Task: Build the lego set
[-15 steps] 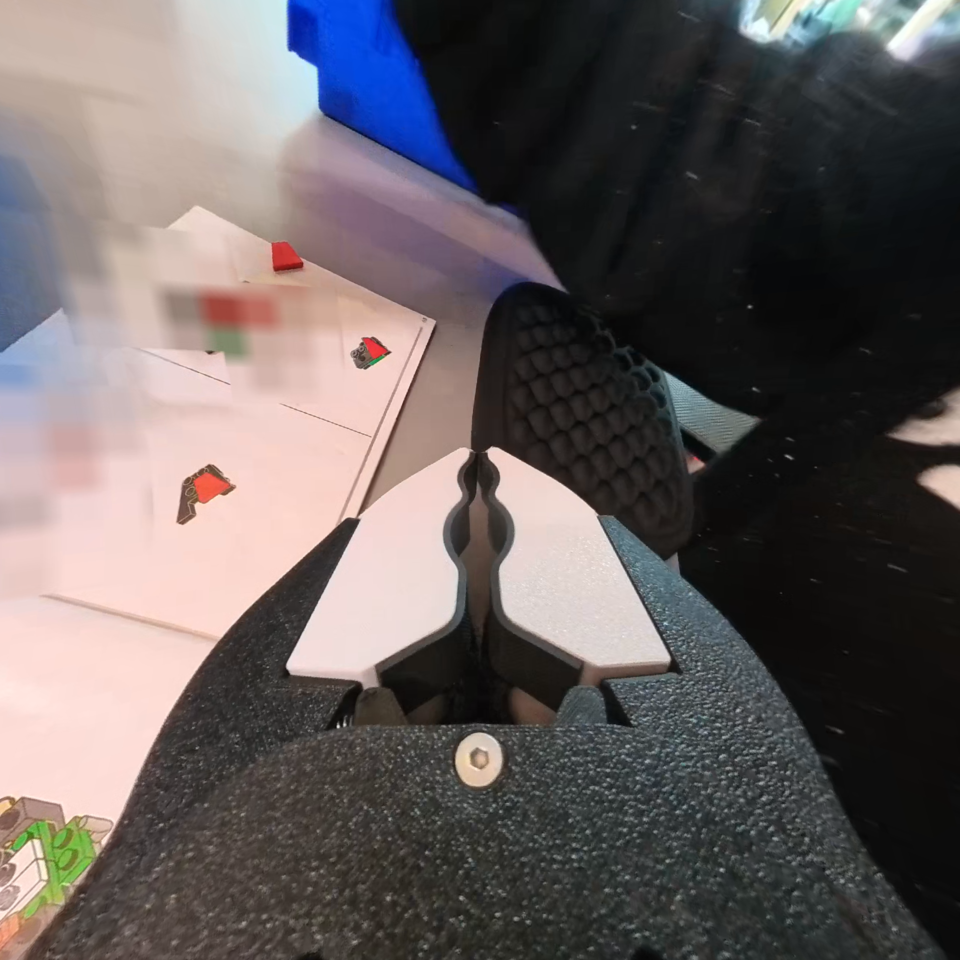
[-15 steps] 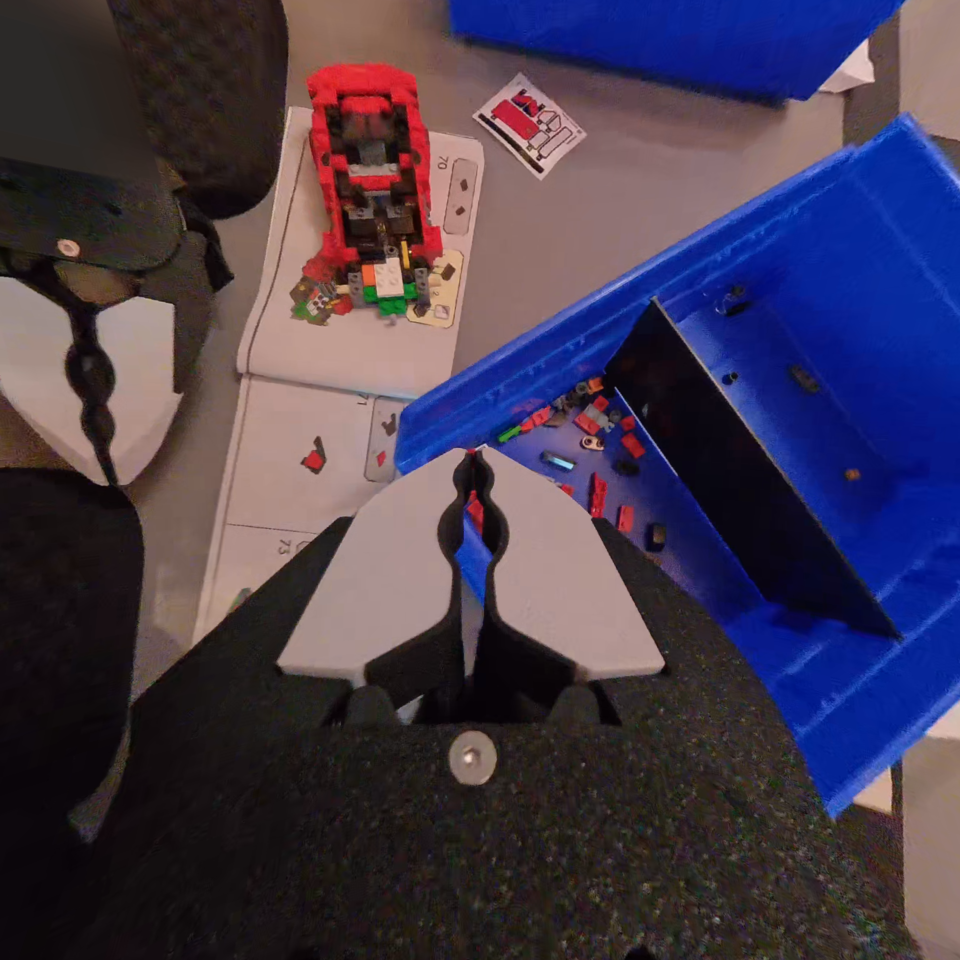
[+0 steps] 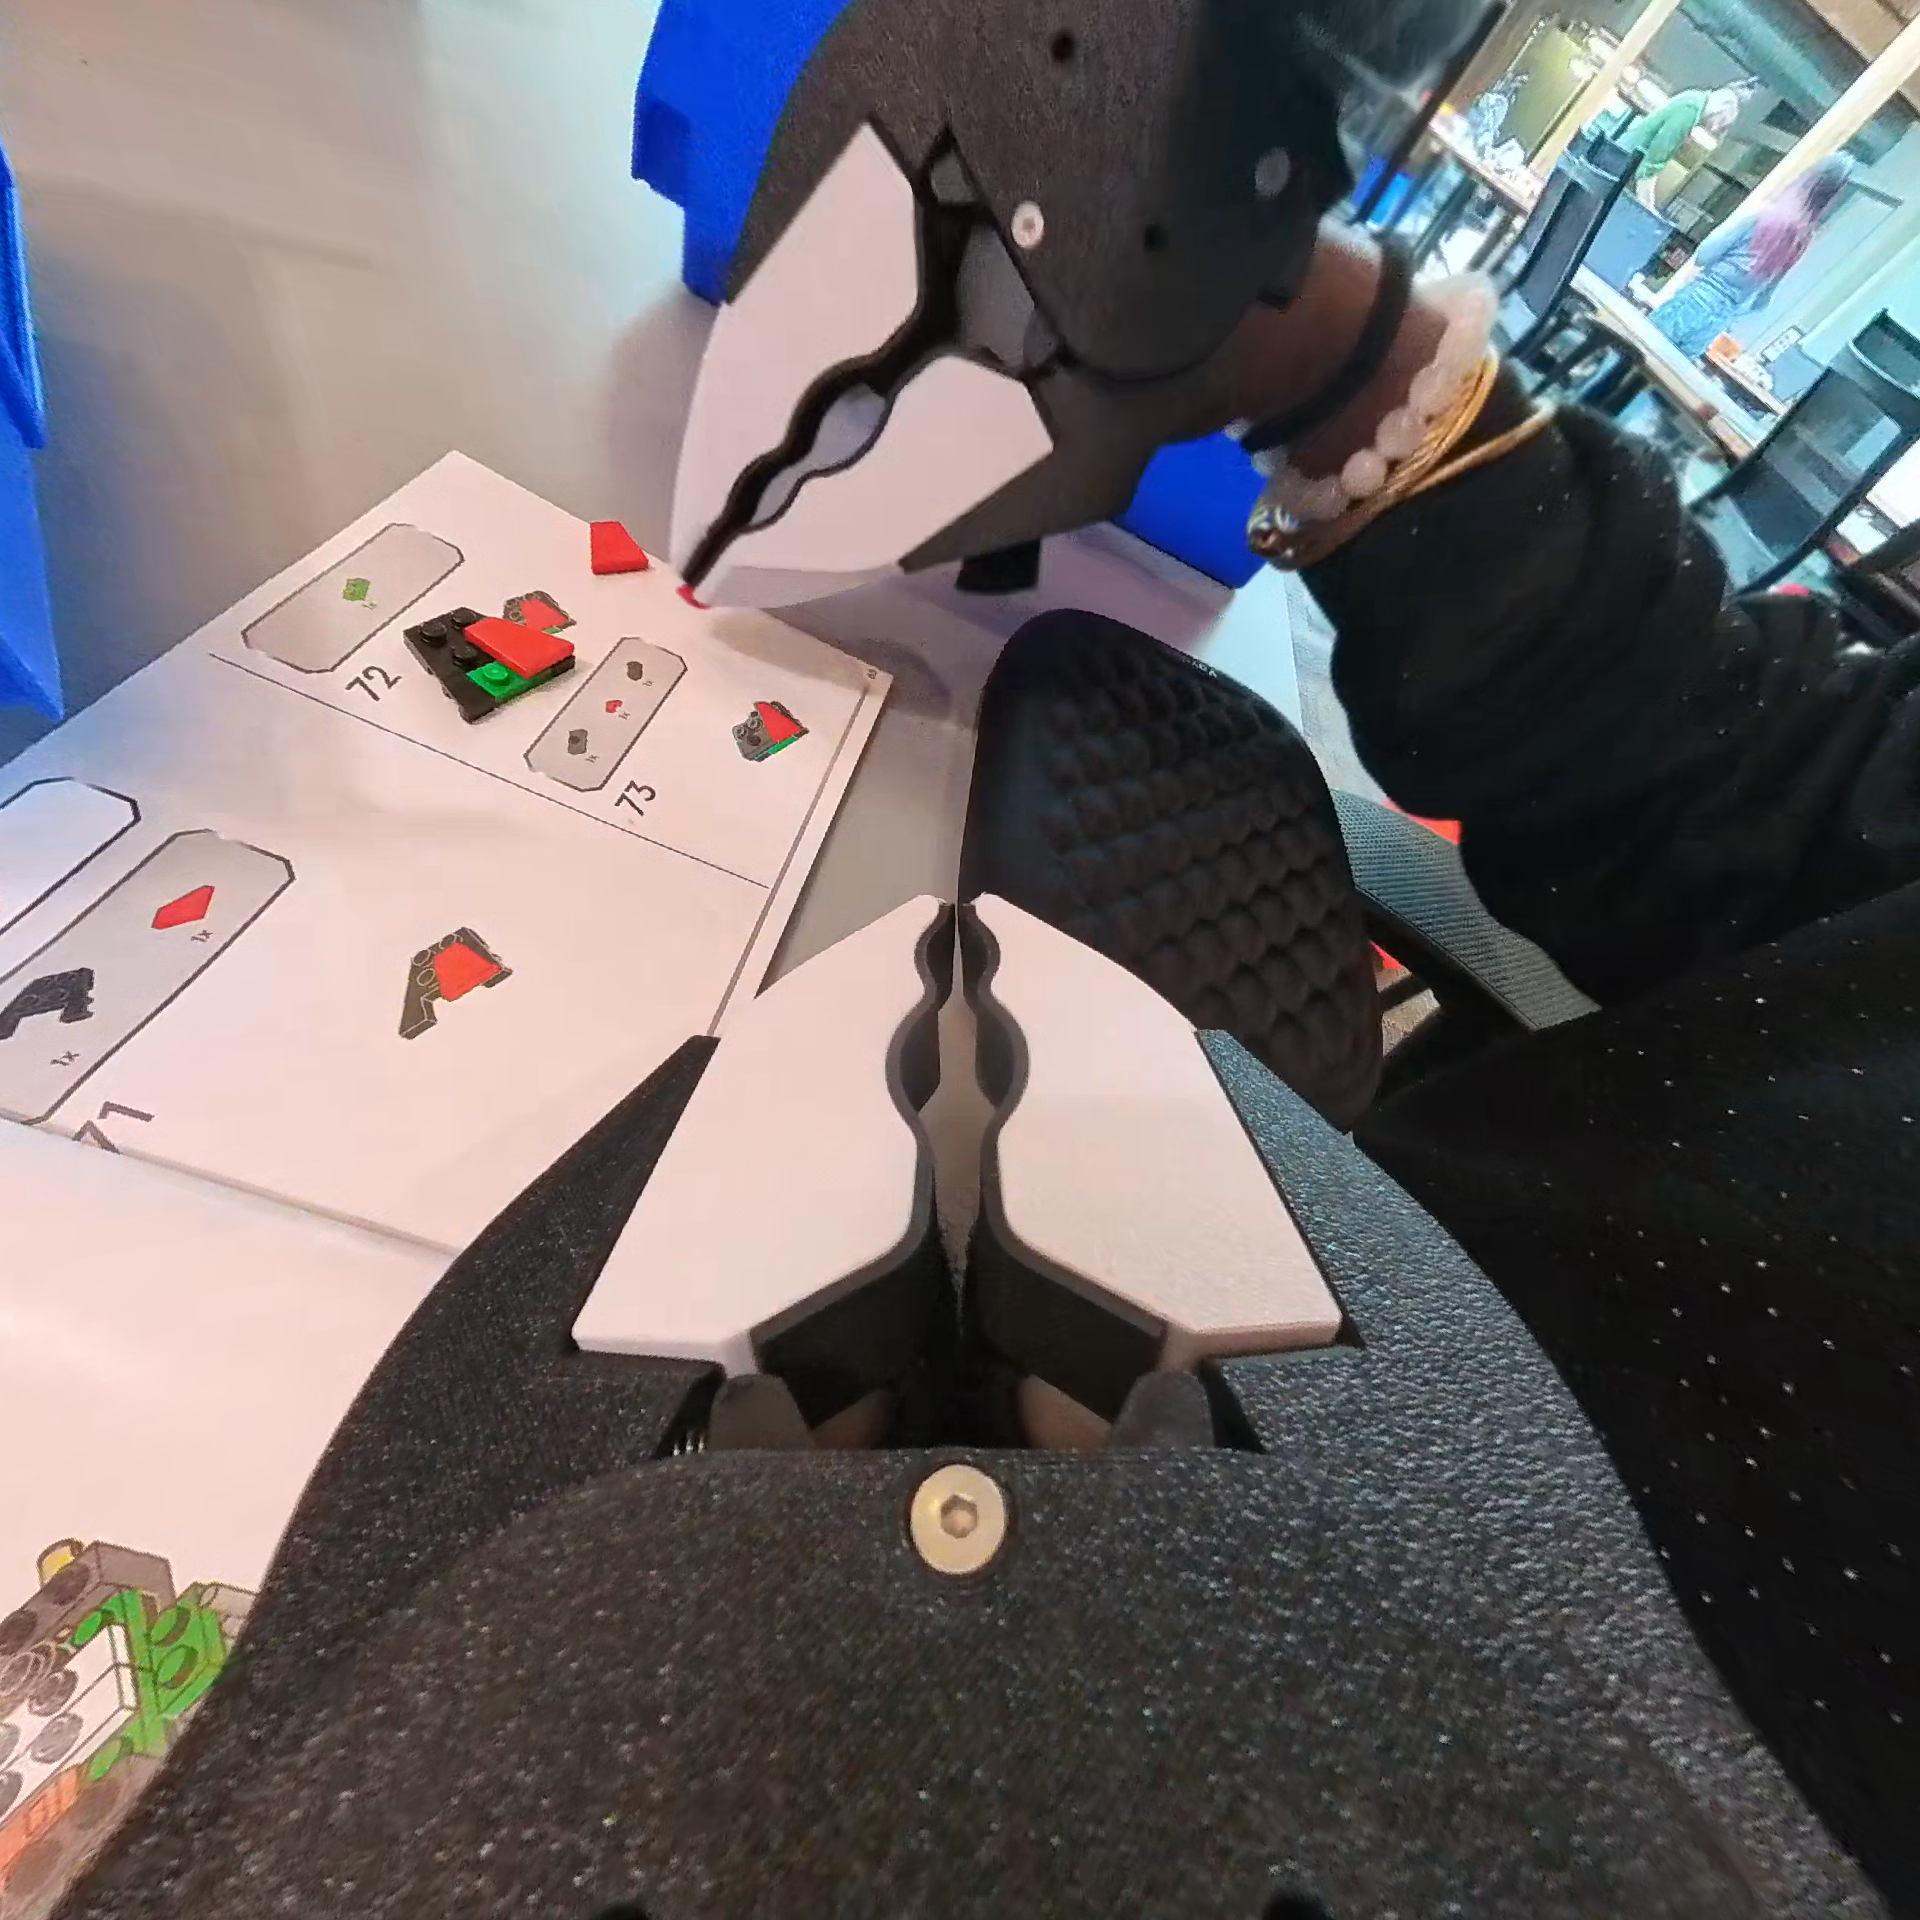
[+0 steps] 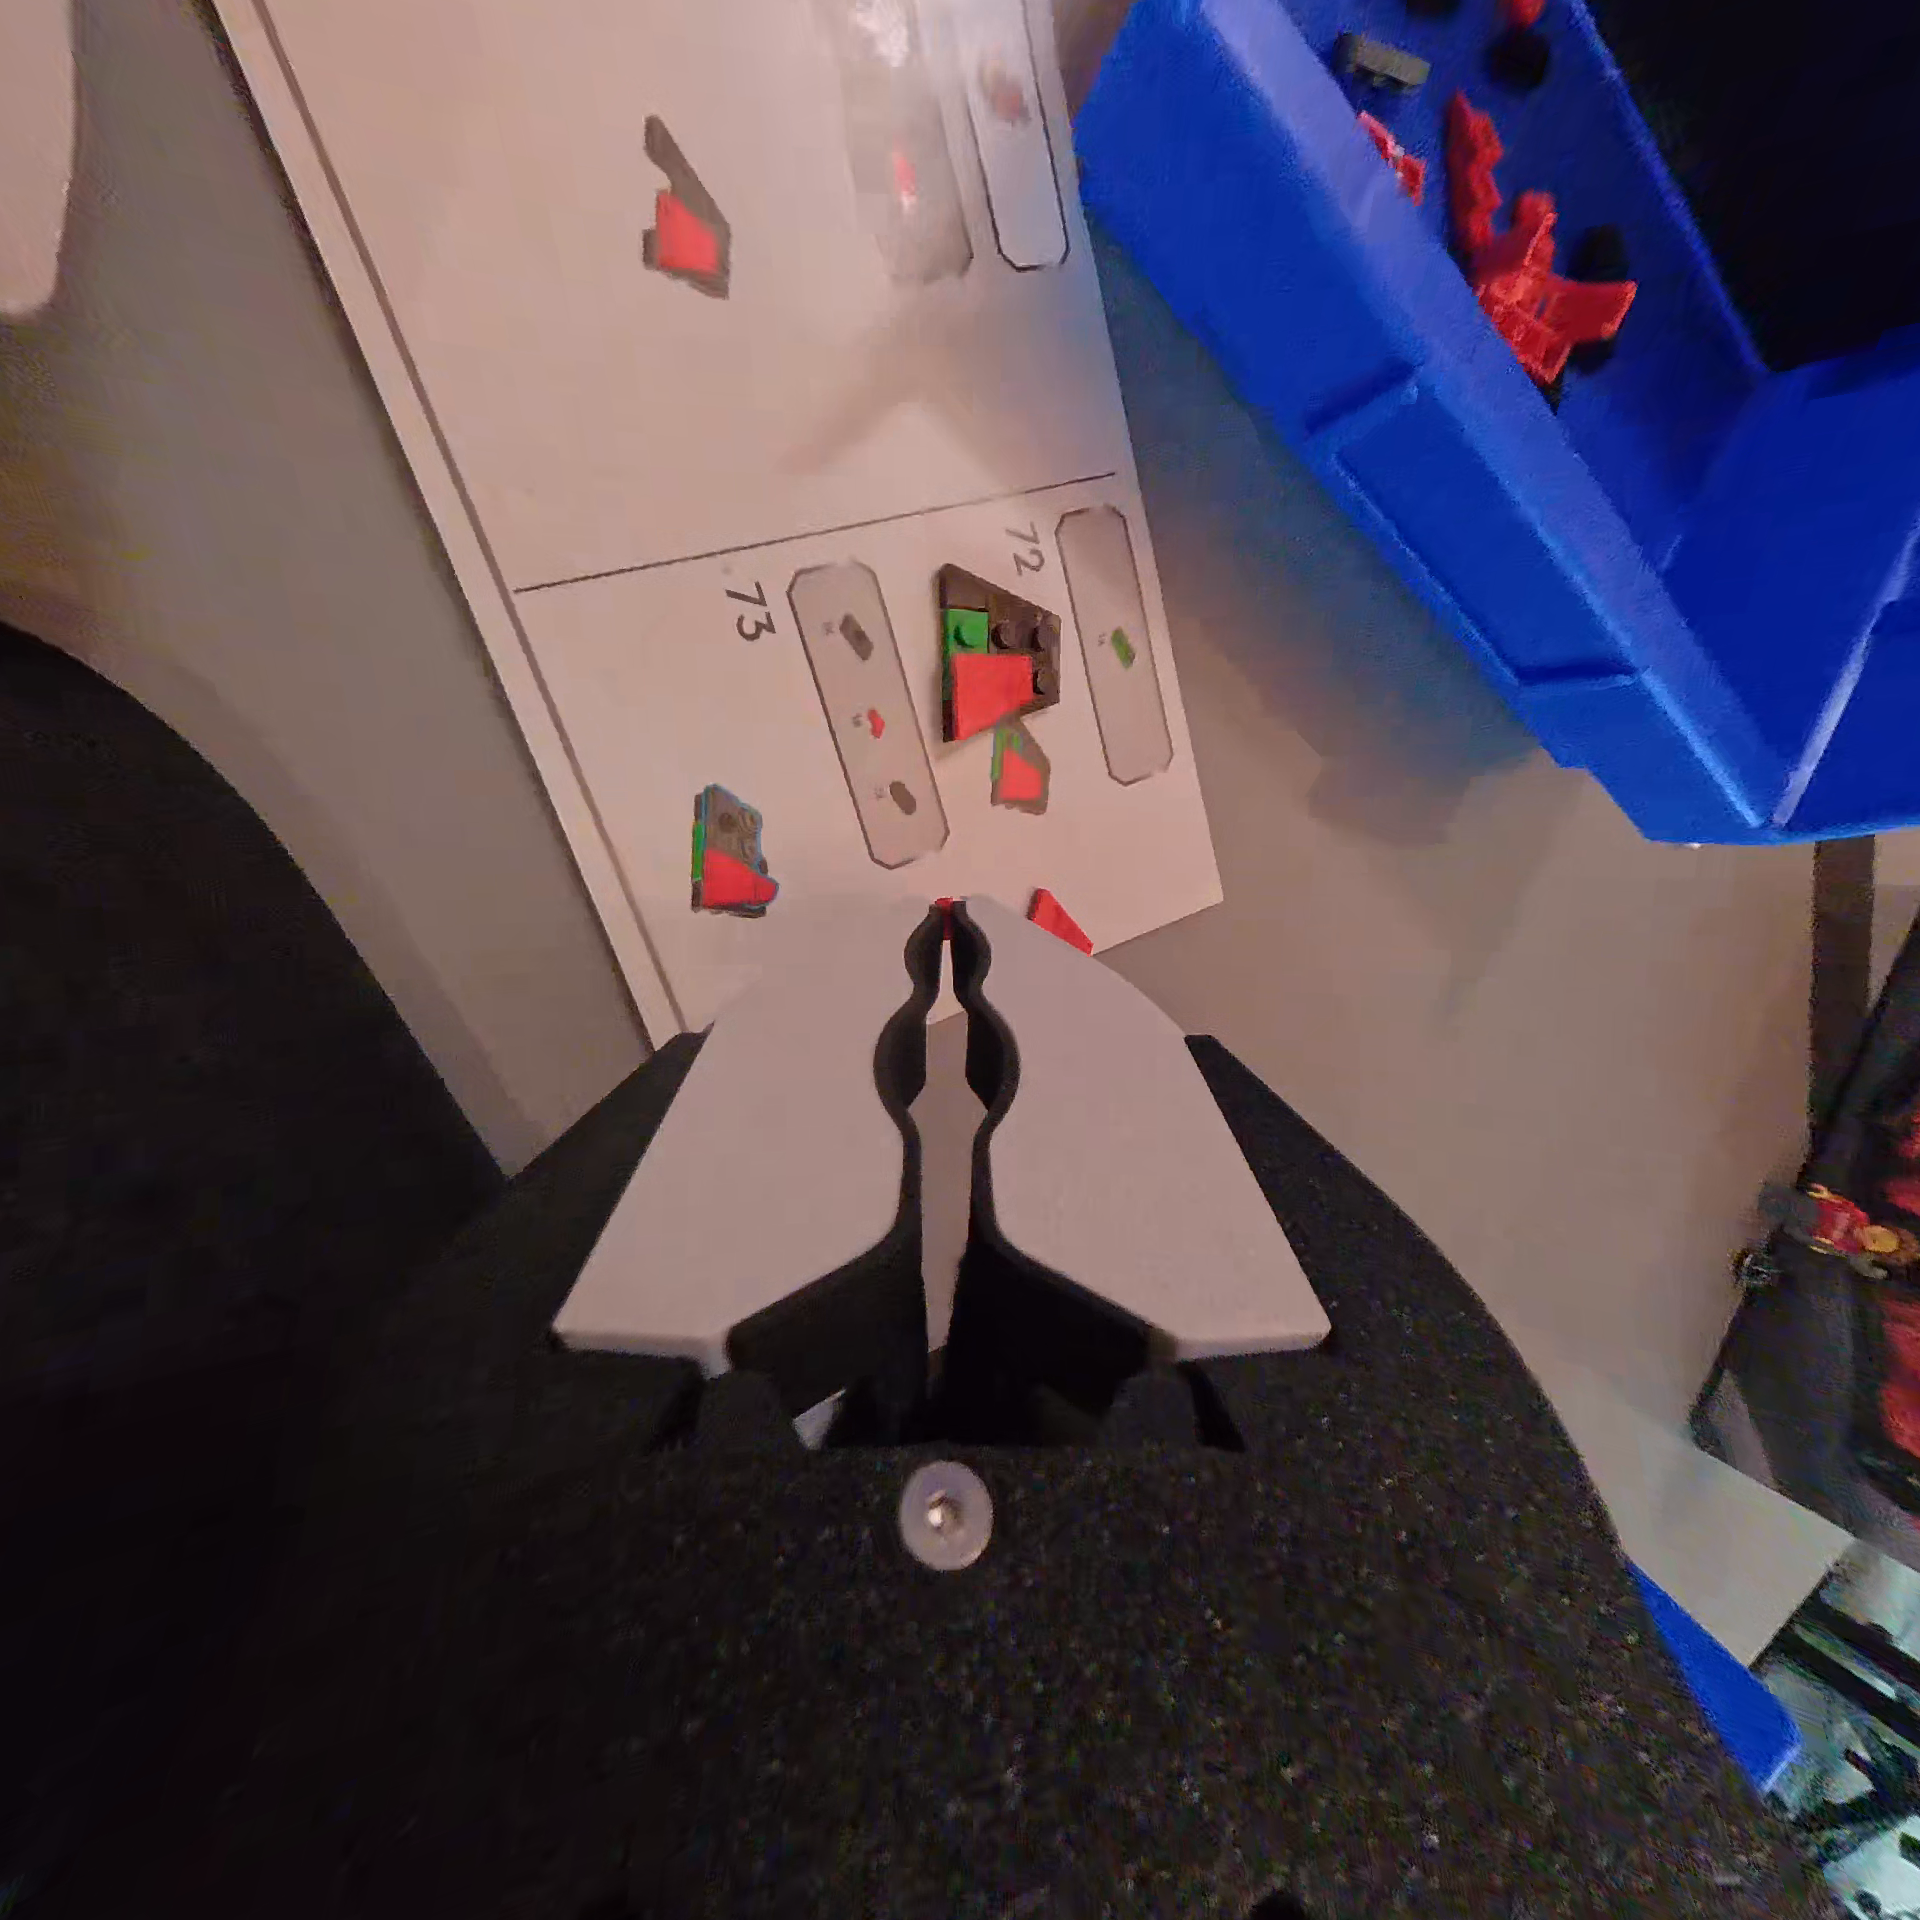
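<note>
**Right gripper pinched a small red piece at the booklet's edge**

The right gripper [image 4: 948, 920] had its fingers closed on a tiny red piece [image 4: 943, 909], which showed only as a sliver at the very tips. In the left wrist view the same gripper [image 3: 698, 582] pointed steeply down, with the red piece [image 3: 688, 594] touching or just above the corner of the open instruction booklet [image 3: 343, 1091] that lay on the grey desk [image 3: 312, 260].

A loose red wedge tile [image 3: 617, 547] lay on the page just beside those fingertips. Farther in on the same page sat a small sub-assembly [image 3: 494, 660]: a black wedge plate carrying a red tile and a green plate, with some black studs left bare. From the right wrist view the sub-assembly [image 4: 992, 655] lay between two printed parts boxes, and the red wedge tile [image 4: 1060, 920] was just to the right of the fingers.

The left gripper [image 3: 956, 920] hovered off the near edge of the booklet with its fingers closed and nothing between them. Beyond it stood the black textured armrest of a chair [image 3: 1174, 831].

A blue bin [image 4: 1455, 436] stood tilted beside the booklet, holding red and dark pieces [image 4: 1527, 281]. The person's wrist [image 3: 1371, 436], with bracelets and a black sleeve, showed behind the right gripper.
</note>
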`<state>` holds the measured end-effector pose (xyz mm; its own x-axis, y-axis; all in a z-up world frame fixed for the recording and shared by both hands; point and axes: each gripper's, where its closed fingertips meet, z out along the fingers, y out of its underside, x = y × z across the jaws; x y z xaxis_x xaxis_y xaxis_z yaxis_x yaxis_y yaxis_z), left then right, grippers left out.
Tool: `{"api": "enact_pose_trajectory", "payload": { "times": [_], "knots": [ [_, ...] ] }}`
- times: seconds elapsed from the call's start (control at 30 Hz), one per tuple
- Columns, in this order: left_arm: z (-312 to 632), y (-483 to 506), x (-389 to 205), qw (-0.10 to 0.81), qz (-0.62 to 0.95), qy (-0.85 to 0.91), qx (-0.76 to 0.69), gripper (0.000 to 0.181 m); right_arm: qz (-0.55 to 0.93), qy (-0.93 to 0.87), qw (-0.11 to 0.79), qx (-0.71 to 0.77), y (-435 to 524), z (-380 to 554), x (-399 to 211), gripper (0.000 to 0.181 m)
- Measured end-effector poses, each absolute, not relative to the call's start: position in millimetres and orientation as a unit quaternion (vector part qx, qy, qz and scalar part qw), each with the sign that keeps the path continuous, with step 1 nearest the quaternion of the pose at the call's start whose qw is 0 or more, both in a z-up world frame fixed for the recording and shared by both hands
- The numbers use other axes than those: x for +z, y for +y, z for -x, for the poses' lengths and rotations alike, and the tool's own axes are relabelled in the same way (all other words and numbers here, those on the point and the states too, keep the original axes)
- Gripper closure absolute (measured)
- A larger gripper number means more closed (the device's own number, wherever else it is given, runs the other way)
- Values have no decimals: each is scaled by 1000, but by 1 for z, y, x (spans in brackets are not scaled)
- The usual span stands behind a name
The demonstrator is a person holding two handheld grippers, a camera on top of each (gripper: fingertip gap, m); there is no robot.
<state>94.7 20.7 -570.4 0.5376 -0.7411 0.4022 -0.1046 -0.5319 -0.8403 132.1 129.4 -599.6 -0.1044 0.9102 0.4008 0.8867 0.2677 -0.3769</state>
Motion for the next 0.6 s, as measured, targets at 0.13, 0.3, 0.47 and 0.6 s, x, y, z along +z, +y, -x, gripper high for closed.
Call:
{"api": "enact_pose_trajectory", "payload": {
  "times": [0.13, 0.3, 0.47, 0.6],
  "knots": [
    [-95, 21, -570, 399, 779, 269, -401, 181, 589, -754, 290, 12, 122, -132, -609, 179],
    [-95, 21, -571, 395, 780, 267, -404, 181, 588, -750, 298, 62, 112, -126, -610, 176],
    [-95, 21, -571, 394, 780, 269, -405, 181, 598, -739, 291, 106, 107, -127, -608, 163],
    [-95, 21, -571, 393, 780, 269, -405, 181, 609, -727, 292, 122, 106, -129, -606, 166]
  ]
}}
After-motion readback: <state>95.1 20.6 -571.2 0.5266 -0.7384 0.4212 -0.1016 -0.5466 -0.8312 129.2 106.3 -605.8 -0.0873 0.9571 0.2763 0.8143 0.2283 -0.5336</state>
